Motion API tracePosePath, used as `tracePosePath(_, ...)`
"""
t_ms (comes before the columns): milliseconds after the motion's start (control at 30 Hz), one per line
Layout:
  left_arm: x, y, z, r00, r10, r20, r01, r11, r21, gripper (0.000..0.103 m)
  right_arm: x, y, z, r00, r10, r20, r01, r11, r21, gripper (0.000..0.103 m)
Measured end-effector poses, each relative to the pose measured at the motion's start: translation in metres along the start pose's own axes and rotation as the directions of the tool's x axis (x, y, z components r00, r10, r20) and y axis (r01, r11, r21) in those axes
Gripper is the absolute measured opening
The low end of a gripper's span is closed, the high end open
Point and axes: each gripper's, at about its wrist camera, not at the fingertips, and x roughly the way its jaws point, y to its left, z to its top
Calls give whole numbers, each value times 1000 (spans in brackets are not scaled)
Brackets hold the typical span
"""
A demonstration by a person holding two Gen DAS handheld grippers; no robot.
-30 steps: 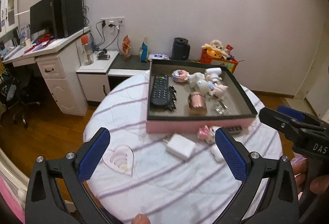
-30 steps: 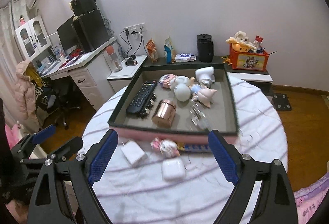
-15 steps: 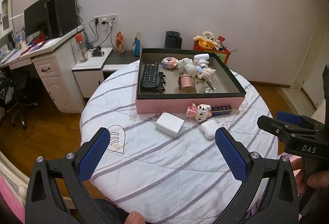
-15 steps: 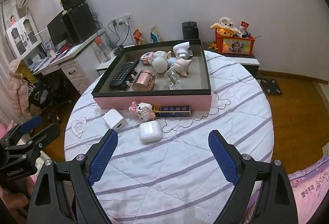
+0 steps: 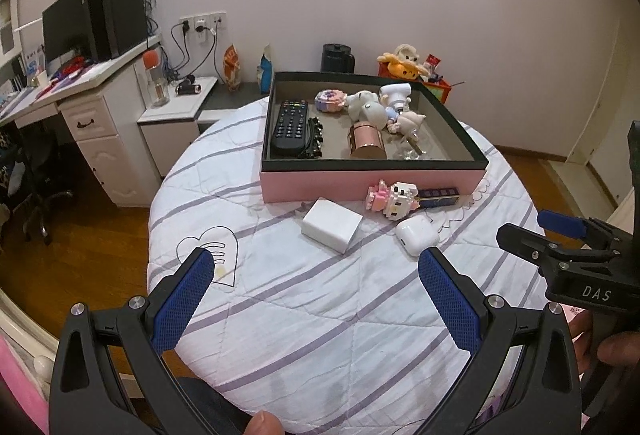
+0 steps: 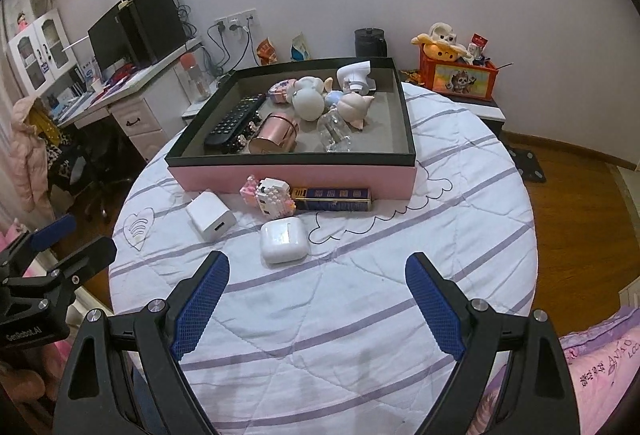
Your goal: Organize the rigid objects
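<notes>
A pink box (image 5: pixel 372 185) (image 6: pixel 292 177) with a black rim stands on the round table and holds a black remote (image 5: pixel 291 121), a copper tin (image 6: pixel 276 133), figurines and a glass bottle. In front of it lie a white charger block (image 5: pixel 332 225) (image 6: pixel 210 216), a pink-and-white brick figure (image 5: pixel 394 197) (image 6: pixel 270 193), a dark blue slim box (image 6: pixel 331 194) and a white earbud case (image 5: pixel 416 234) (image 6: pixel 282 239). My left gripper (image 5: pixel 314 295) and right gripper (image 6: pixel 316 301) both hover open over the near part of the table, nothing between their fingers.
The table wears a white quilt with lilac stripes (image 6: pixel 360 315). A white desk with a monitor (image 5: pixel 80 31) stands at the left, a low cabinet with a black kettle (image 6: pixel 370 42) and a toy crate (image 6: pixel 460 75) behind. Wood floor surrounds the table.
Both views now look lower and from further back: the box and loose items sit further from the fingers, and more of the quilt shows in front. Both grippers stayed open.
</notes>
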Motion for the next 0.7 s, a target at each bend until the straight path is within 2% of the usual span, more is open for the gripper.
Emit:
tracePosePath(367,20,8,1,1000,-3,-4,3,1000,-16,103,17,8,2,1000,-1,-22,0,1000,-13,91)
tracePosePath(700,95,10,-6,997,0,-72,0,1000,11,103,70,3,-9,994,-25,-105,26,1000,6,91)
